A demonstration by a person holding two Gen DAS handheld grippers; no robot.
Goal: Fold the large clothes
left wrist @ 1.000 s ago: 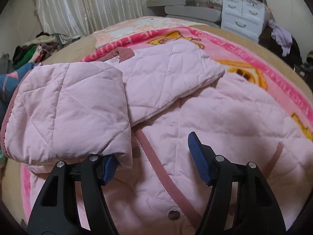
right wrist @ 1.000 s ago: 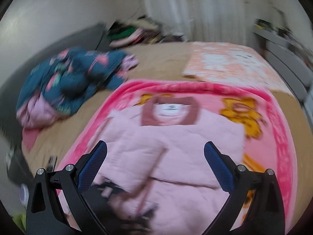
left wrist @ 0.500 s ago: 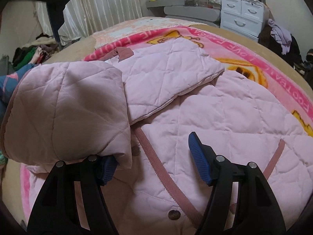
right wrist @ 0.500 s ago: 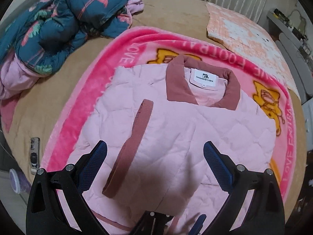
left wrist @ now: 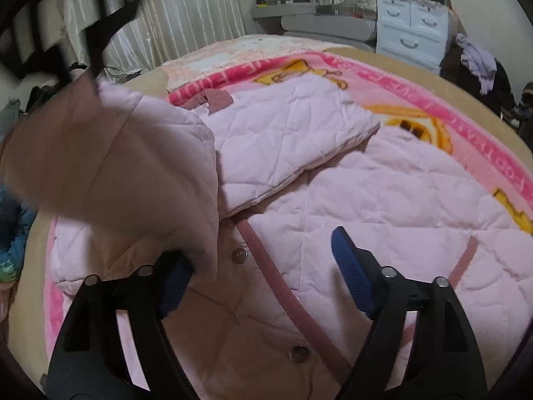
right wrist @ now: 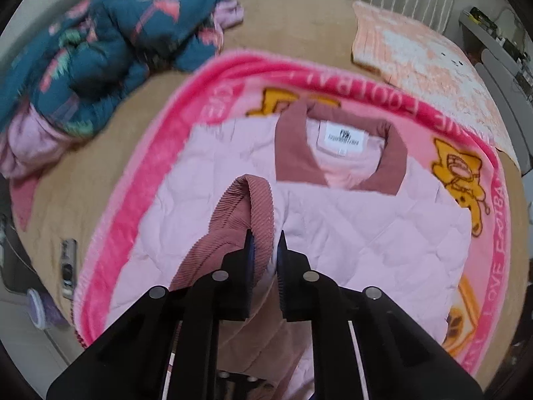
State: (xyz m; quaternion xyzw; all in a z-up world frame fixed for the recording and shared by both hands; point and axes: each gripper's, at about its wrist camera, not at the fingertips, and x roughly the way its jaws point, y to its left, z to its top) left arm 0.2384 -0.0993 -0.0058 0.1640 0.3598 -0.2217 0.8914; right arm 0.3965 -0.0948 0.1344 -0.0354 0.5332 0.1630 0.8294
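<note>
Left wrist view: a tan-covered bed (left wrist: pixel 433 76) is filling the room, with white pleated curtains (left wrist: pixel 186 16) and a white chest of drawers (left wrist: pixel 413 30) standing behind it. A fleecy bright-pink cartoon-print blanket (left wrist: pixel 466 140) is lying over the bed, and the pale pink quilted jacket (left wrist: pixel 383 193) is spreading flat on it, diamond-stitched, with a dusty-rose ribbed placket and round metal snaps. One sleeve (left wrist: pixel 283 136) is lying folded across the chest; the other sleeve (left wrist: pixel 126 173) is hanging lifted and blurred at the left. The left gripper (left wrist: pixel 263 270) is opening its blue-padded fingers, the sleeve's edge draping against the left pad, nothing pinched.

Right wrist view: the jacket's dusty-rose collar (right wrist: pixel 339 153) and white label are facing the camera near the blanket's far edge. A crumpled teal floral padded garment (right wrist: pixel 110 53) is sitting apart on the tan cover. The right gripper (right wrist: pixel 265 250) is clamping its fingers together on the ribbed dusty-rose cuff (right wrist: pixel 246 213).
</note>
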